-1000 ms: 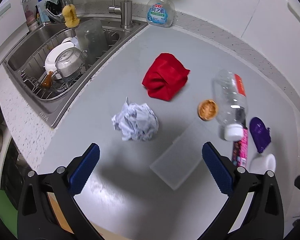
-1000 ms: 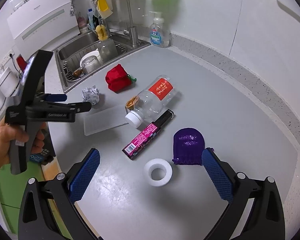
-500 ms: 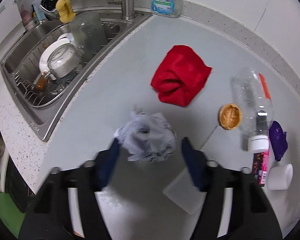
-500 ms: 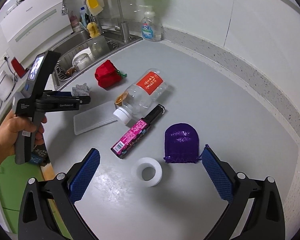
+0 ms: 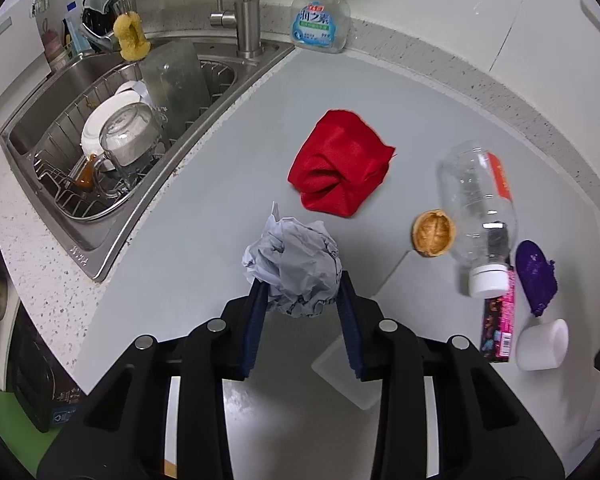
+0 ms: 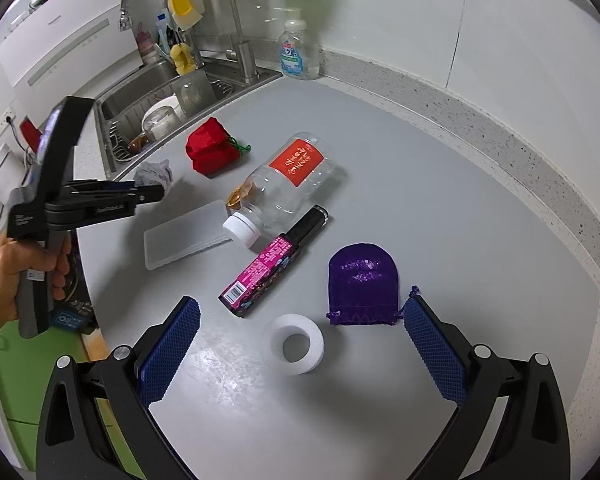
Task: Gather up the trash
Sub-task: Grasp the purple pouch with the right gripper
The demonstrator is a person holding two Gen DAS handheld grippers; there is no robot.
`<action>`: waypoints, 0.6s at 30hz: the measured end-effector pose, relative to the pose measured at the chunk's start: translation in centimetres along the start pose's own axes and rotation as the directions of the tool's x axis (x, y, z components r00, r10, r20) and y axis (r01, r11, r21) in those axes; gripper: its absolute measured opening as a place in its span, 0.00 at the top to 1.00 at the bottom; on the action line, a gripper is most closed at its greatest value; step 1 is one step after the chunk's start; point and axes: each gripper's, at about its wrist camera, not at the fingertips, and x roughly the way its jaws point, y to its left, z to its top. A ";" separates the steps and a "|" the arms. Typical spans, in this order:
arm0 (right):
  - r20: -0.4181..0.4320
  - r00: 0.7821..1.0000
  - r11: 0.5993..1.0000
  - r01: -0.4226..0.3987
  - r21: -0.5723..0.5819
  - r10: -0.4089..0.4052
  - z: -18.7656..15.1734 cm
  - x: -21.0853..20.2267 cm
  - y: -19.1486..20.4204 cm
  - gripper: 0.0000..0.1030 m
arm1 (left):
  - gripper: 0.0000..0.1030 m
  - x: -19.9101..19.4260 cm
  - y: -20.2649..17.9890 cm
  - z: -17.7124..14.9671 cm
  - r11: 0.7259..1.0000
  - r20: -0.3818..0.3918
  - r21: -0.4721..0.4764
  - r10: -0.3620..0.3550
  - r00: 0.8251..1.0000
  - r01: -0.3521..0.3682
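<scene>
Left wrist view: the left gripper (image 5: 300,300) has just been closing, and its blue pads now pinch the crumpled paper ball (image 5: 294,266) on the grey countertop (image 5: 228,200), right of the sink (image 5: 100,152). Beyond the ball lies a red cloth (image 5: 340,172); to the right are a walnut shell half (image 5: 433,233), a clear plastic bottle (image 5: 478,204) on its side, a pink-and-black box (image 5: 498,320), a purple pouch (image 5: 536,276) and a white tape roll (image 5: 542,344).

Right wrist view: the right gripper (image 6: 300,350) is spread wide with nothing between its pads, hovering over the near counter above the tape roll (image 6: 294,344) and the pouch (image 6: 362,284). At far left a hand (image 6: 16,272) holds the left gripper (image 6: 160,190) against the paper ball (image 6: 152,173). A frosted plastic sheet (image 6: 188,234) lies beside the bottle (image 6: 284,188).
</scene>
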 end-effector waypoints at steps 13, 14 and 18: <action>-0.035 0.998 0.999 0.045 0.029 -0.044 0.4 2.7 -2.6 0.05 | 0.67 -3.8 -2.1 -1.7 0.999 0.027 0.039 -0.028 0.999 0.027; -0.043 0.998 0.998 0.052 0.029 -0.051 0.5 3.1 -2.8 0.05 | 0.67 -4.0 -2.2 -1.8 0.999 0.029 0.041 -0.030 0.999 0.028; -0.075 0.994 0.996 0.076 0.034 -0.074 0.9 4.9 -3.8 0.05 | 0.67 -4.8 -2.8 -2.4 0.998 0.034 0.048 -0.036 0.999 0.034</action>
